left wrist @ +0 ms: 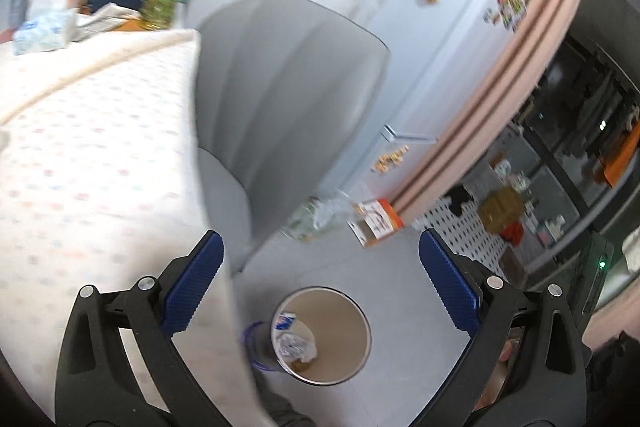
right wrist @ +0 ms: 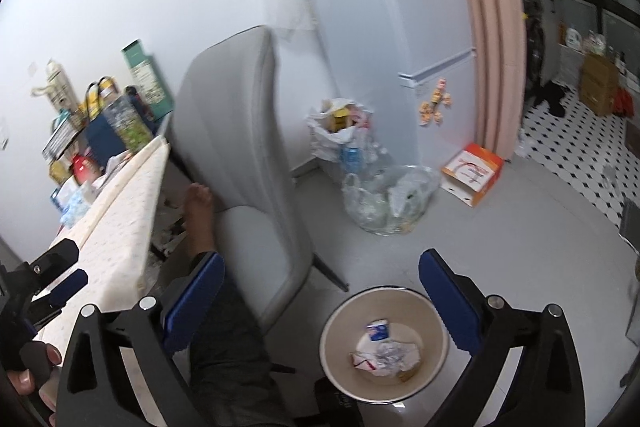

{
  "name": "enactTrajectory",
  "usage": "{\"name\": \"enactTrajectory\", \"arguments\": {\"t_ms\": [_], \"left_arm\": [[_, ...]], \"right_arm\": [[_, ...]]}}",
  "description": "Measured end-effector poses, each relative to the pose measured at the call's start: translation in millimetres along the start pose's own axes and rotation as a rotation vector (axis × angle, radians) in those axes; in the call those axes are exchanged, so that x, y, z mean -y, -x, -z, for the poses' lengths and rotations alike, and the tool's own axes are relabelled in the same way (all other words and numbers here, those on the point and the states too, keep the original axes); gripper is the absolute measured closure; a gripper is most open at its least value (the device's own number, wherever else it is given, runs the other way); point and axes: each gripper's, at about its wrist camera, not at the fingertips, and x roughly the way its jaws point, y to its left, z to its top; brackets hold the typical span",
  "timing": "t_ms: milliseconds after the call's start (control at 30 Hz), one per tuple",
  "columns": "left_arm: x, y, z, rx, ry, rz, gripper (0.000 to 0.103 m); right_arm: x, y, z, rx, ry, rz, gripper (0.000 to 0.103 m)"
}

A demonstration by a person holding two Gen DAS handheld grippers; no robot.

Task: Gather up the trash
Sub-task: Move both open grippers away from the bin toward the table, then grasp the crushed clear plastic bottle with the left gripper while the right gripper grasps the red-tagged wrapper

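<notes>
Grey floor (right wrist: 500, 247) — perhaps tile; clothed table (left wrist: 88, 155).

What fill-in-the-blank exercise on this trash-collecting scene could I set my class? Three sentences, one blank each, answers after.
1. The crumpled wrappers lie inside the round ____ on the floor.
2. Both the left gripper and the right gripper have jaws that are wide ____, with nothing between them.
3. The chair next to the table is ____ in colour.

Missing words: bin; open; grey
</notes>
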Motion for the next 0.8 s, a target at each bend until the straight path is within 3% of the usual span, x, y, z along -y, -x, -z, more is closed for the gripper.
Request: {"name": "enactTrajectory", "arguments": {"t_ms": [300,800], "left_arm": [[-75,57,-14,0.104,0.104,-0.078,0.006],[-180,137,-6,0.222,0.247,-0.203,0.006]], "right_arm": [[-91,5,0,0.007,0.116,-0.098,0.007],[-230,3,16,-0.017,0.303,-0.255,0.007]]}}
